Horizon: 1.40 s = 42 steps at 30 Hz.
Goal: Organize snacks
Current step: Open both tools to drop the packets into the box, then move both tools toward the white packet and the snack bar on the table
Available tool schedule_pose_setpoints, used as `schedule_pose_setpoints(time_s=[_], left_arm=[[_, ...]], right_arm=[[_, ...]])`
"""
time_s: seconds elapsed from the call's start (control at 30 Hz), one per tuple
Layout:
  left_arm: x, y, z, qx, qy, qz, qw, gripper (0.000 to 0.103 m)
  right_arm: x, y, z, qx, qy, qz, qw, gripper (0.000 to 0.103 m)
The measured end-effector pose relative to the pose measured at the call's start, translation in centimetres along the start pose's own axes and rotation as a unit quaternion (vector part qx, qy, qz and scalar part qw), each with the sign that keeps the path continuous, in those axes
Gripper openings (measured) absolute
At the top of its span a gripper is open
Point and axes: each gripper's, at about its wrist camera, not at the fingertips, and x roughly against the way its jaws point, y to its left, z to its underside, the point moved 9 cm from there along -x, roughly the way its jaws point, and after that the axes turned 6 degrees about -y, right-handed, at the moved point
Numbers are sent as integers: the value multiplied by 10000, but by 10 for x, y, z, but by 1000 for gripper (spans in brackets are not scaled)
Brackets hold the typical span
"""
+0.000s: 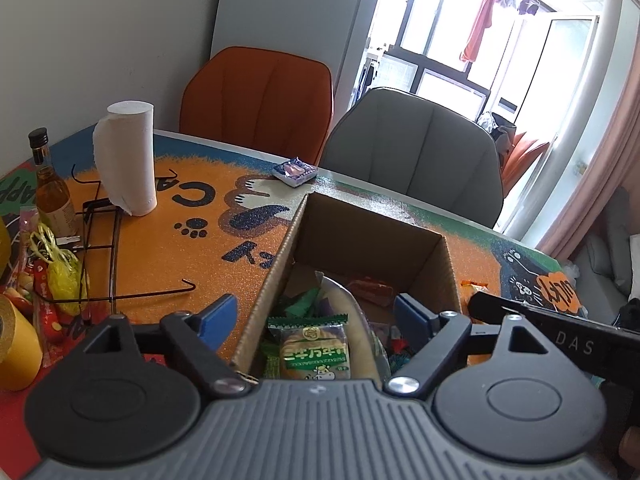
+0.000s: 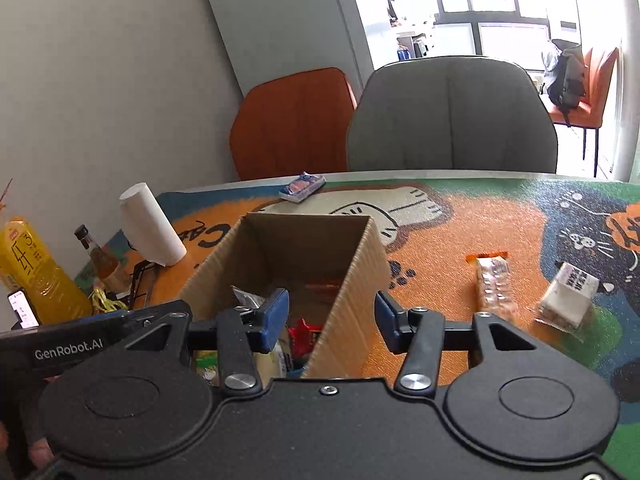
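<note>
An open cardboard box point(image 1: 362, 236) point(image 2: 304, 240) stands on the table and holds several snacks, among them a green-edged biscuit pack point(image 1: 314, 346). My left gripper point(image 1: 316, 316) is open and straddles the box's left wall. My right gripper point(image 2: 332, 316) is open and straddles the box's right wall. Both are empty. A clear-wrapped orange bar point(image 2: 494, 280) and a white snack pack point(image 2: 568, 300) lie on the mat right of the box. A blue and pink packet point(image 1: 295, 171) point(image 2: 303, 186) lies beyond the box near the table's far edge.
A paper roll point(image 1: 128, 160) point(image 2: 150, 224), a small bottle point(image 1: 52, 188), a black wire rack point(image 1: 104, 248) and loose snacks point(image 1: 52, 280) stand left of the box. A yellow drink bottle point(image 2: 36, 272) is at far left. An orange chair point(image 1: 260, 96) and a grey chair point(image 1: 416, 144) face the far edge.
</note>
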Motion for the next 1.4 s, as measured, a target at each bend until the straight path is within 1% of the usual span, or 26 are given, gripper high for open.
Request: schedule_pose_setpoints(time_s=[0.07, 0.13, 0.23, 0.33, 0.4, 0.53, 0.6, 0.87, 1.03, 1.1, 1.3, 1.4], left_arm=[[0, -4, 3, -14, 16, -8, 10000, 86], [1, -8, 6, -34, 18, 5, 10000, 87], [3, -17, 10, -91, 18, 53, 9999, 87], [3, -30, 14, -155, 25, 126, 9998, 91], [4, -38, 17, -195, 22, 124, 9997, 92], [4, -57, 25, -224, 161, 276, 9992, 94], [5, -67, 28, -307, 160, 318, 9989, 95], [10, -108, 37, -526, 162, 634, 9965, 95], [9, -128, 43, -602, 199, 742, 9952, 95], [8, -136, 46, -637, 207, 777, 9947, 95], [1, -157, 52, -683, 254, 913, 9932, 95], [-3, -167, 54, -720, 267, 962, 9924, 95]], right_arm=[[4, -7, 3, -47, 8, 39, 10000, 50], [10, -15, 6, -95, 19, 113, 9999, 53], [19, -30, 12, -198, 10, 214, 9996, 60], [29, -47, 17, -291, -15, 306, 9991, 66], [37, -58, 19, -360, -54, 374, 9986, 74], [51, -79, 21, -473, -163, 496, 9975, 83], [58, -90, 23, -568, -194, 563, 9966, 88], [76, -122, 27, -776, -324, 713, 9939, 96], [85, -141, 29, -889, -341, 782, 9924, 99], [88, -150, 32, -921, -339, 854, 9915, 103], [93, -173, 36, -1112, -329, 991, 9883, 103], [91, -182, 37, -1212, -330, 994, 9871, 103]])
